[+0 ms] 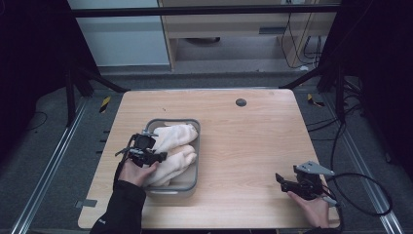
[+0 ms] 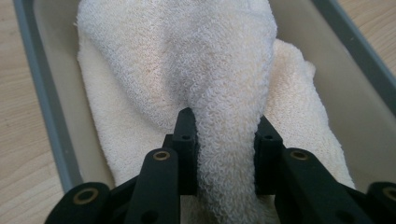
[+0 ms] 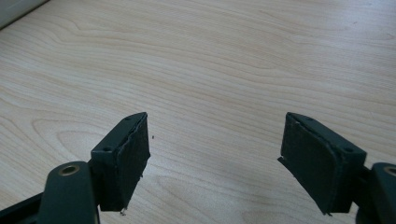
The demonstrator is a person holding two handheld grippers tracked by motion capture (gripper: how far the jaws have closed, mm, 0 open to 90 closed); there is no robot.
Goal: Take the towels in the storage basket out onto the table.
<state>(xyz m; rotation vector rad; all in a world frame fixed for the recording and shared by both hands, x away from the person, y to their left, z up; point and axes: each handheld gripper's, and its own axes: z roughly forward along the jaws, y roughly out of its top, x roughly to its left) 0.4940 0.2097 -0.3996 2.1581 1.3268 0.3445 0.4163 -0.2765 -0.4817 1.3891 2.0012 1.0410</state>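
A cream terry towel (image 1: 174, 151) lies bunched in a grey tray (image 1: 194, 181) on the left half of the wooden table. My left gripper (image 1: 158, 157) hangs over the tray's left side, and in the left gripper view its two black jaws pinch a raised fold of the towel (image 2: 224, 93) between them. The tray's grey wall (image 2: 44, 100) runs along both sides of that view. My right gripper (image 1: 281, 181) sits low near the table's front right, held by a hand. Its jaws stand wide apart over bare wood, and the right gripper (image 3: 215, 158) holds nothing.
A small dark round disc (image 1: 240, 102) lies near the table's far edge. Black cable (image 1: 370, 195) loops off the right side of the table. Dark frame posts stand at both far corners, with a pale cabinet behind.
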